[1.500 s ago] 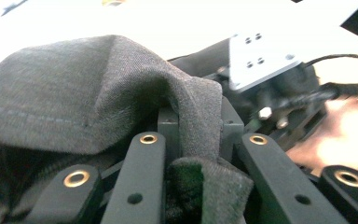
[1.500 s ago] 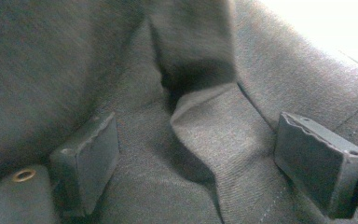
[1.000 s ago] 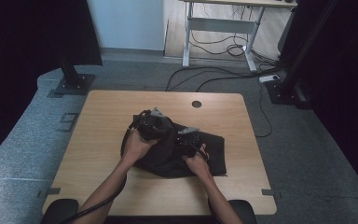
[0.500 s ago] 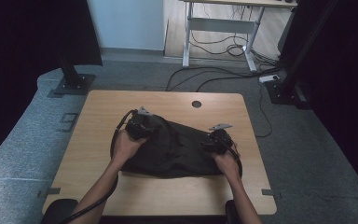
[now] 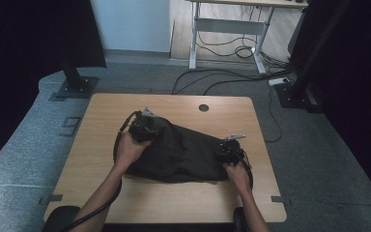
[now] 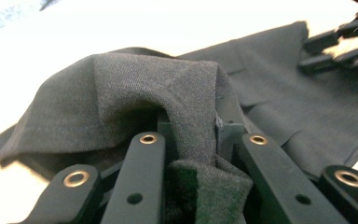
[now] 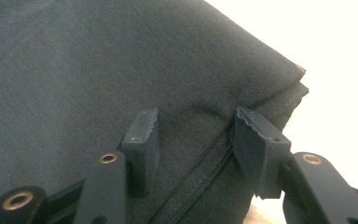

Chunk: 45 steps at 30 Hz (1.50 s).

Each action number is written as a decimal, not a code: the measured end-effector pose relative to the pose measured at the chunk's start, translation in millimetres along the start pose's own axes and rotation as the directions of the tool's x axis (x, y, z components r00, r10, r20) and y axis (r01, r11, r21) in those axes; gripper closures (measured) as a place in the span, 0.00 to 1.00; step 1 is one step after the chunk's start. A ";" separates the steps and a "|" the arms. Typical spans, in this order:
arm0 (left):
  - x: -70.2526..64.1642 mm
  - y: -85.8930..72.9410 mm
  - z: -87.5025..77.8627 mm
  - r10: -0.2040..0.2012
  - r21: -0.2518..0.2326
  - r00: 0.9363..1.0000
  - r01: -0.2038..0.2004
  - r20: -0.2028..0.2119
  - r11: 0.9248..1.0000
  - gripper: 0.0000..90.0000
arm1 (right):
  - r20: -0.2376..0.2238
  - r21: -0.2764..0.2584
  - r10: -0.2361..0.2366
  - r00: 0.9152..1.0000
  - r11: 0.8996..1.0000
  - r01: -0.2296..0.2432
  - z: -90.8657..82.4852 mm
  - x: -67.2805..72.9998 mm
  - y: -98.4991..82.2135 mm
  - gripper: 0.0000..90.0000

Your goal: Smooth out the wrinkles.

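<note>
A dark grey garment (image 5: 178, 154) lies spread across the middle of the wooden table (image 5: 174, 203). My left gripper (image 5: 144, 126) is at its far left corner, shut on a bunched fold of the cloth (image 6: 121, 93) that bulges up between the jaws (image 6: 191, 135). My right gripper (image 5: 228, 151) sits at the garment's right edge. Its jaws have just been closing and still stand apart (image 7: 196, 135), with a seamed strip of the cloth (image 7: 121, 56) lying between the pads (image 7: 142, 135). From the left gripper view, the right gripper (image 6: 340, 46) rests on the far end of the cloth.
A round cable hole (image 5: 203, 108) is near the table's far edge. Behind the table stand a white desk frame (image 5: 227, 29), loose floor cables (image 5: 232, 82) and black stand bases at left (image 5: 75, 87) and right (image 5: 294, 94).
The garment was bunched between hands held close together; my right gripper has moved right and the cloth now lies stretched out wide. The left gripper has barely shifted.
</note>
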<state>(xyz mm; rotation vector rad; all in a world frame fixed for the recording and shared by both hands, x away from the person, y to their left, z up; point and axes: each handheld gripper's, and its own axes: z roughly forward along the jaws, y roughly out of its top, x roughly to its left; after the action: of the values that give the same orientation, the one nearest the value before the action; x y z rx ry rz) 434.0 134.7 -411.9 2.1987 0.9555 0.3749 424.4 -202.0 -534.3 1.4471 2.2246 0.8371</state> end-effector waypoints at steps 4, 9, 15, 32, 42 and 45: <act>-7.7 8.6 -2.9 0.030 0.003 0.999 -0.029 -0.022 1.000 0.86 | -0.027 -0.014 -0.035 0.999 0.999 0.035 10.8 24.8 10.3 0.58; -22.6 16.0 1.9 0.071 0.011 0.997 -0.071 -0.032 0.997 0.86 | -0.062 -0.031 -0.081 0.995 0.996 0.079 24.9 56.1 24.2 0.58; -43.3 22.4 19.5 0.113 0.033 0.993 -0.113 -0.021 0.993 0.86 | -0.084 -0.056 -0.114 0.990 0.992 0.109 39.2 85.3 37.5 0.58; -77.0 -8.0 95.7 0.181 0.189 0.983 -0.179 0.006 0.966 0.84 | -0.188 -0.077 -0.149 0.971 0.988 0.137 34.3 77.0 32.6 0.39; -77.8 -18.5 112.8 0.149 0.206 0.986 -0.160 0.070 0.965 0.69 | -0.140 -0.146 -0.109 0.984 0.985 0.089 -6.6 40.9 42.2 0.34; -79.7 -19.0 112.1 0.149 0.203 0.985 -0.163 0.085 0.965 0.61 | -0.164 -0.181 -0.108 0.980 0.980 0.078 -14.9 44.4 50.8 0.31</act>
<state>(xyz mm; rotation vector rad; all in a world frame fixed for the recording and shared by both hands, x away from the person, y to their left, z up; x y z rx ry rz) 425.9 31.3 -504.2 2.4717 0.8180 0.2788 432.9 -150.4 -489.1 1.2208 2.2579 1.1335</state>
